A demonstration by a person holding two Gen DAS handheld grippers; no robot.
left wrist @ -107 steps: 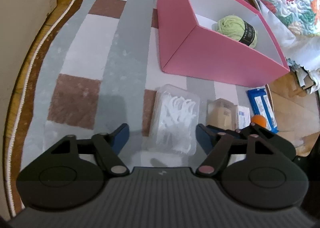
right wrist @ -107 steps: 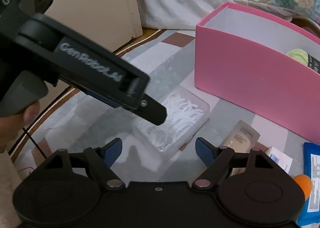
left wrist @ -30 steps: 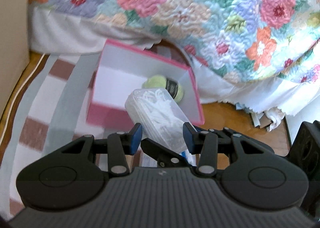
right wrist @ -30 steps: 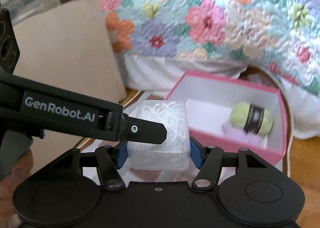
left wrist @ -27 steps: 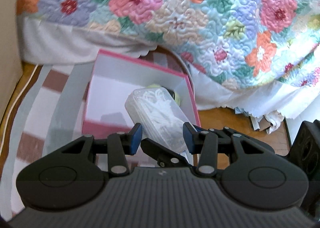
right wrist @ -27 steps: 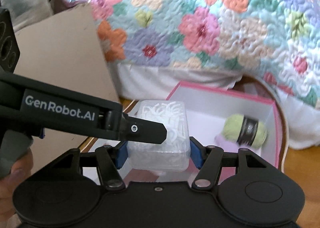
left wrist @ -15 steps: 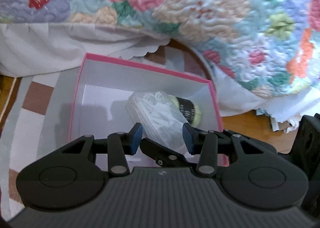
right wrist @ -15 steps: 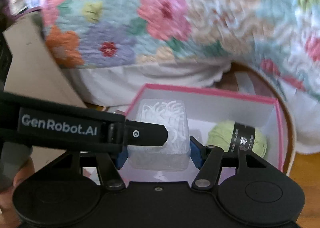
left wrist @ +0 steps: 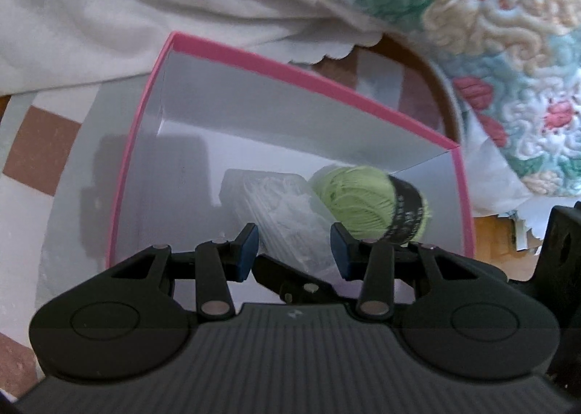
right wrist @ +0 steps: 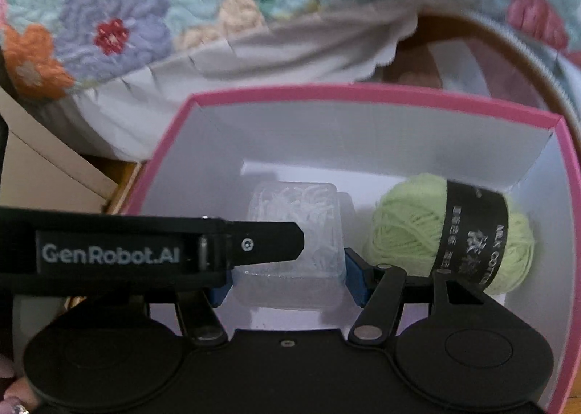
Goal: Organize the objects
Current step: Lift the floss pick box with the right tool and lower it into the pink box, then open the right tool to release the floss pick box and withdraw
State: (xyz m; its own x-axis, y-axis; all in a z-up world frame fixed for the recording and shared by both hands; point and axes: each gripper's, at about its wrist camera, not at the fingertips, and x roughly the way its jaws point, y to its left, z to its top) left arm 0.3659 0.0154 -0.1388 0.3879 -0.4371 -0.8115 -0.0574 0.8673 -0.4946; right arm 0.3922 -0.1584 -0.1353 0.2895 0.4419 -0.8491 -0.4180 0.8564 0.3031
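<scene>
Left wrist view: my left claw (left wrist: 294,247) grips the near end of the clear floss-pick box (left wrist: 279,209), which sits low inside the pink box (left wrist: 290,69), just beside the green yarn ball (left wrist: 366,201). Right wrist view: my right claw (right wrist: 287,281) clamps the same clear box (right wrist: 294,232) on both sides, its jaws having just eased wider, yarn (right wrist: 417,229) to its right.

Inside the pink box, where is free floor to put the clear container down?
Bare white floor lies between the pink box's left wall and the clear container. On the container's other side it is crowded: the green yarn ball fills the right end.
</scene>
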